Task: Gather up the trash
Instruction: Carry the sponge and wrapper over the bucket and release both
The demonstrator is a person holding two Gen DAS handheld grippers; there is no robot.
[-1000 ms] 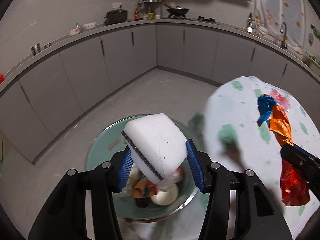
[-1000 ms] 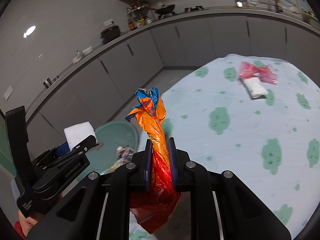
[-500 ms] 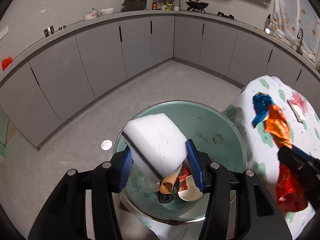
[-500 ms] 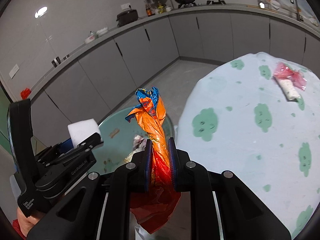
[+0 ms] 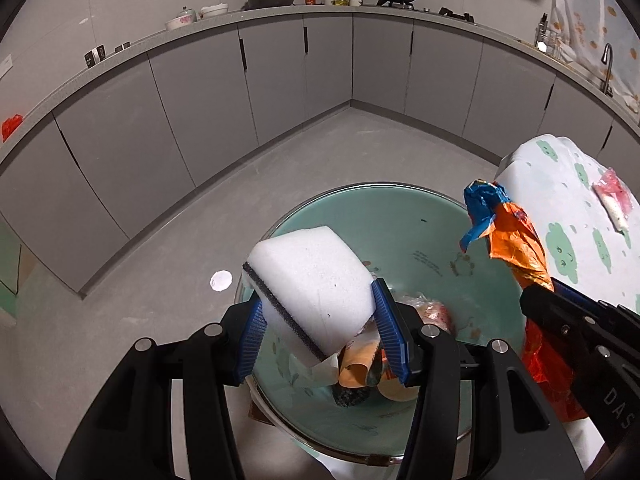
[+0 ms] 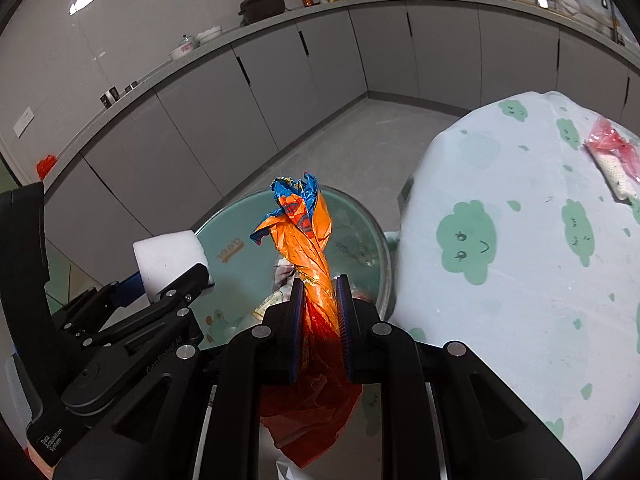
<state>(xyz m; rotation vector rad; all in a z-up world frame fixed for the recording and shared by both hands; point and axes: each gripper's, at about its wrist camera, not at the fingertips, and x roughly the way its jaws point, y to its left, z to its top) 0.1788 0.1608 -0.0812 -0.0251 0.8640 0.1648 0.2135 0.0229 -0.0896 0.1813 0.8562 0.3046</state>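
My left gripper [image 5: 320,320] is shut on a white sponge [image 5: 312,280] with a dark scrub layer, held over the green trash bin [image 5: 424,216]. The bin holds several pieces of crumpled trash [image 5: 360,372]. My right gripper [image 6: 319,304] is shut on a twisted orange, red and blue wrapper [image 6: 308,240], held above the bin's [image 6: 240,224] near right side. The wrapper [image 5: 516,240] and right gripper [image 5: 540,300] show at the right of the left wrist view. The sponge [image 6: 168,256] and left gripper [image 6: 176,284] show at the left of the right wrist view.
A table with a pale cloth with green cloud prints [image 6: 520,280] stands right of the bin. A pink wrapper with a white item [image 6: 612,160] lies on its far side. Grey kitchen cabinets [image 5: 200,92] curve around the bare floor [image 5: 160,280]. A white spot [image 5: 221,280] lies on the floor.
Both grippers have moved left from over the table to above the bin, carrying the sponge and the wrapper. The bin now fills the centre of both views.
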